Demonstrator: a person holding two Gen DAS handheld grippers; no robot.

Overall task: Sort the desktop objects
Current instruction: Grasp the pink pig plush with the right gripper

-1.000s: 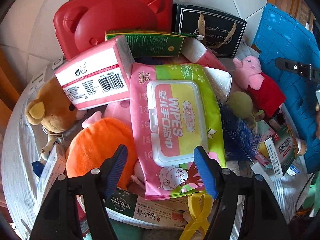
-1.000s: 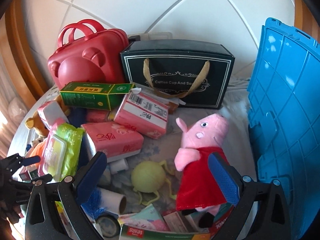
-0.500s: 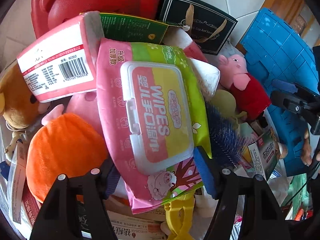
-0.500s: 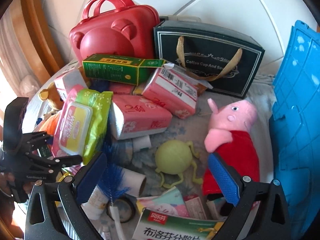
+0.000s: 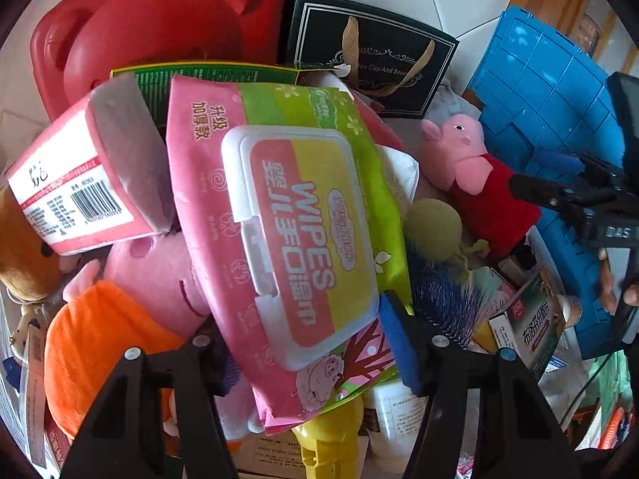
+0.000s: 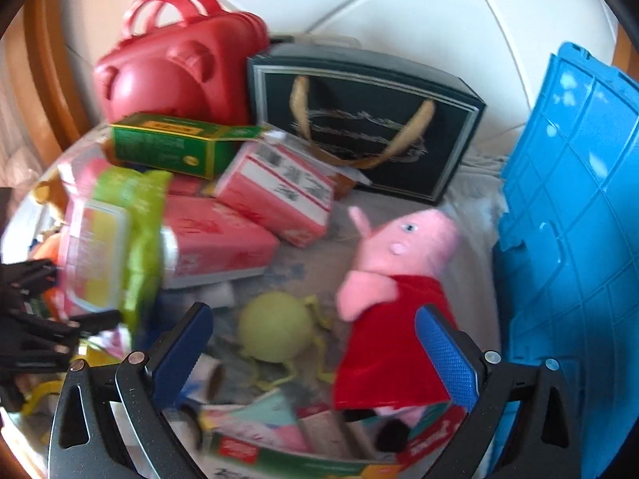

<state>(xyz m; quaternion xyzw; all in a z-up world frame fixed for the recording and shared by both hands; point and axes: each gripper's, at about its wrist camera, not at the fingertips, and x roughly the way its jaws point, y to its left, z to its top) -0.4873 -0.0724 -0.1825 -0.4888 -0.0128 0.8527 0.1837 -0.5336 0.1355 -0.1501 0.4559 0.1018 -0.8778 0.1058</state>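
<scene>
Wipes pack (image 5: 287, 239) clamped between left hand-held gripper (image 5: 307, 343) fingers, tilted

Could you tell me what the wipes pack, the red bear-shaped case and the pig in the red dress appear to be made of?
Wipes pack: soft printed plastic film, creased and glossy, with a hard white plastic flip lid.
Red bear-shaped case: apparently moulded hard plastic, smooth with highlights along its raised ears.
Pig in the red dress: plush fabric, matte and fuzzy; the dress looks velvety.

Between the left gripper's (image 5: 307, 343) fingers: soft pink-and-green wipes pack (image 5: 287, 239), left of pink plush pig (image 5: 475, 175), before dark paper gift bag (image 5: 371, 64).
</scene>
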